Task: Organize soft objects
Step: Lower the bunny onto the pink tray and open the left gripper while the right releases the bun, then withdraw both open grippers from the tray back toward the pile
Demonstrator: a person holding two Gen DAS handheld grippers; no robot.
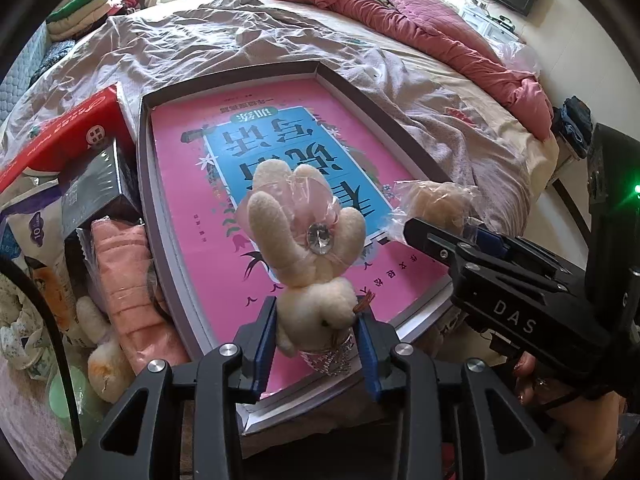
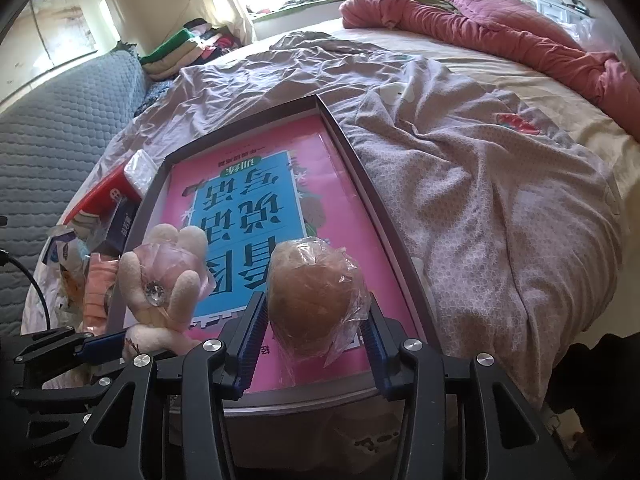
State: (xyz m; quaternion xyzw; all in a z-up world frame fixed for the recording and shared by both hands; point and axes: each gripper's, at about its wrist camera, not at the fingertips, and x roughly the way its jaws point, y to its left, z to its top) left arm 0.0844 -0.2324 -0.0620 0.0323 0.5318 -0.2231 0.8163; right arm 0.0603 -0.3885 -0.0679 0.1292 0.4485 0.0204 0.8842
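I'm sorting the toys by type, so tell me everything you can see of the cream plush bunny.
The plush bunny is cream, fuzzy fabric, with long ears wrapped in clear pinkish film and a faceted gem at their base. A small dark eye shows on its head. It is held, ears pointing away, with the left tongs shut on its head, above the pink book lying in the grey tray.

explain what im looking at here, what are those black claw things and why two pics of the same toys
The black claws are hand-held grippers, one in each of a person's hands, each carrying a fisheye camera looking along its fingers. One picture comes from the left gripper, clamped on a cream plush bunny. The other comes from the right gripper, clamped on a brown plush toy in a plastic bag. Both hover over a shallow grey box holding a pink book, lying on a bed.
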